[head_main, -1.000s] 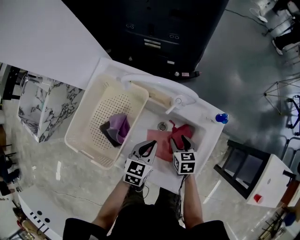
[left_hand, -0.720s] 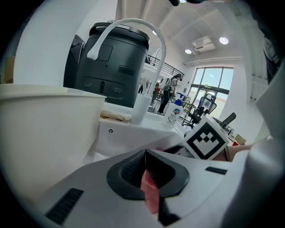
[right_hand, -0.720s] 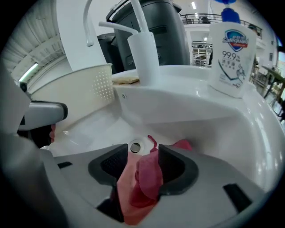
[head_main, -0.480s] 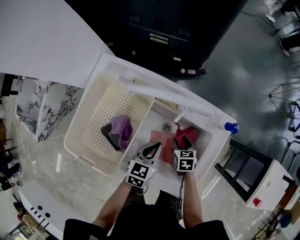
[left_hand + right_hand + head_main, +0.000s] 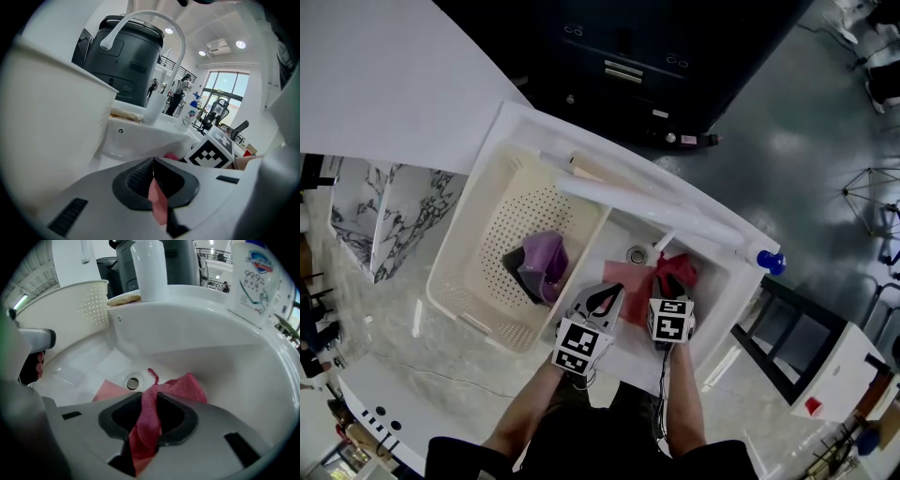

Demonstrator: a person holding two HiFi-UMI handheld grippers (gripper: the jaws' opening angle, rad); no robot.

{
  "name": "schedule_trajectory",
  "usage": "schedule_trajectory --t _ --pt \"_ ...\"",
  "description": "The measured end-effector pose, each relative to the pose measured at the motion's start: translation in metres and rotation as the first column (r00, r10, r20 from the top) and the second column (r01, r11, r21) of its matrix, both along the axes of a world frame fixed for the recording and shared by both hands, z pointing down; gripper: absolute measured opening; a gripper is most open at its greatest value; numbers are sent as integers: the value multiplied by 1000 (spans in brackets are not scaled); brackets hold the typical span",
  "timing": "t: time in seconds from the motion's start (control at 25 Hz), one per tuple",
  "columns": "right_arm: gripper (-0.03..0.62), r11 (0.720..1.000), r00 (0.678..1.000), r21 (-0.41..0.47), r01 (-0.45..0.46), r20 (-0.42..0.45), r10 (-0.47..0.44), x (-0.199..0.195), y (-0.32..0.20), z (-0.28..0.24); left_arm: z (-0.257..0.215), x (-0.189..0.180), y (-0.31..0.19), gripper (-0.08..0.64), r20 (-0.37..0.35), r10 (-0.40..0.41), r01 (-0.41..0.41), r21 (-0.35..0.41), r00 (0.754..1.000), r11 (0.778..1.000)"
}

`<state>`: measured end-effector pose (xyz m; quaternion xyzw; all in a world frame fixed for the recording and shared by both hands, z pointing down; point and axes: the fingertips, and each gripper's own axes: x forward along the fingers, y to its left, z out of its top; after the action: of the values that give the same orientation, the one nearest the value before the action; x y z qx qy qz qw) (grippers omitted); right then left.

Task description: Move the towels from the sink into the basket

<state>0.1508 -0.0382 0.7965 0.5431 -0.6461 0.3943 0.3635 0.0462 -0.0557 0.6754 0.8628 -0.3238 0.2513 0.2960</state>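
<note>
A red towel (image 5: 187, 383) lies crumpled in the white sink (image 5: 211, 348), right of the drain (image 5: 133, 382). My right gripper (image 5: 150, 401) is over it, and its jaws are closing with a bunched fold of the red towel pinched between the pads. In the head view the right gripper (image 5: 668, 284) sits on the red towel (image 5: 680, 265). A flat pink towel (image 5: 619, 277) lies beside it. My left gripper (image 5: 153, 161) is shut, with a sliver of the pink towel (image 5: 157, 199) caught between its jaws. The cream basket (image 5: 478, 272) to the left holds a purple towel (image 5: 544, 255) and a dark towel (image 5: 517, 264).
A white faucet (image 5: 647, 211) arches over the sink's back edge. A soap bottle (image 5: 255, 277) with a blue cap (image 5: 769, 262) stands at the right corner, a white cup (image 5: 150, 268) at the back. Marble counter (image 5: 384, 309) surrounds the basket.
My right gripper has settled onto the red towel, which now bunches up between its jaws. The left gripper has stayed at the sink's near edge.
</note>
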Motion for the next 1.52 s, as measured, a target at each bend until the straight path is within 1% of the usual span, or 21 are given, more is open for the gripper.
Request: schedule_trajectory --t 0.08,0.24,0.52,0.8,1.12,1.32,1.52 --pt "90 1000 1000 -4 -1 -6 1 1 0 0 0 0 2 8 1 1 -1 -2 1000 1000" --pt "59 1000 1000 -5 -4 -9 4 1 1 -1 -1 2 5 8 -4 4 -4 -5 1000 1000" --pt "49 999 999 29 -33 13 33 2 0 -13 -9 -3 3 8 -3 -8 8 9 1000 1000" --pt "48 986 995 135 -96 36 92 14 2 -51 -30 2 9 8 -13 9 -8 54 1000 999" --pt "48 955 993 272 -120 44 112 28 -1 -118 -73 9 14 8 -34 30 -25 135 999 990" --pt "48 921 991 366 -136 55 124 29 2 -167 -105 6 18 8 -42 41 -32 204 998 978" --pt "48 889 992 441 -124 52 113 25 12 -215 -136 -1 24 8 -59 39 -22 257 997 966"
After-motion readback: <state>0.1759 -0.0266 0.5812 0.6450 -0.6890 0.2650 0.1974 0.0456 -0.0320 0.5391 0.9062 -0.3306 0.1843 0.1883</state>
